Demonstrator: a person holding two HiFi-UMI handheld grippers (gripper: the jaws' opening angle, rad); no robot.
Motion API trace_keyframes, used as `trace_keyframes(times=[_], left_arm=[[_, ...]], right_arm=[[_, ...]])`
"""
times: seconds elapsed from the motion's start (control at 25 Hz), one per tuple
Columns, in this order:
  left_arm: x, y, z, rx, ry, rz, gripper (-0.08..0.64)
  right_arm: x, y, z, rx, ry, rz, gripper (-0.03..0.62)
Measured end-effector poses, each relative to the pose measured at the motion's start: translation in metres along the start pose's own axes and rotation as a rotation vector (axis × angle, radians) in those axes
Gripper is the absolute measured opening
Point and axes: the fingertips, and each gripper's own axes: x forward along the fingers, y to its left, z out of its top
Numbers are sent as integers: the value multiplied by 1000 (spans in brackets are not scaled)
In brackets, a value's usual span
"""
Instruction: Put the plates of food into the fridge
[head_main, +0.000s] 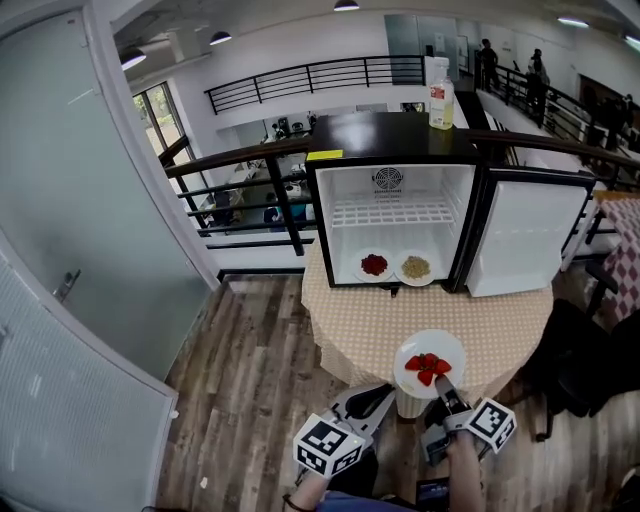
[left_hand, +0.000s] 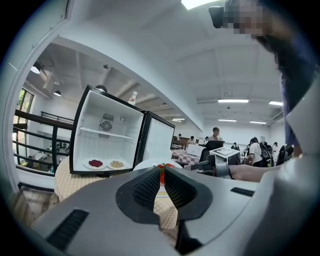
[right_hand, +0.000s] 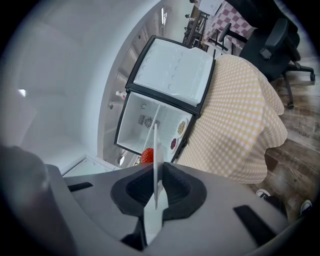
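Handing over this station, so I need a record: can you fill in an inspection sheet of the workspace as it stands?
Surface: round table in yellow checked cloth, open fridge standing on it.
Job's things: red-food plate and beige-food plate on the fridge floor; strawberry plate held at the table's near edge.
Clutter: bottle on top of the fridge.
Grippers: right claw shut on the strawberry plate's rim; left claw shut, empty.
Cables: nothing seen.
Surroundings: railing behind, office chair at right, people far off.
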Motion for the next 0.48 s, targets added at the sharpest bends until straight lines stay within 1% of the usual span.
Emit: trace_keyframes(times=[0.24,0.48], left_arm=[[34,57,15,37,18,-47,35],[62,104,29,18,12,-94,35]], right_arm=[[61,-1,17,22,-5,-40,31],[105,1,29,25,-10,-81,31]])
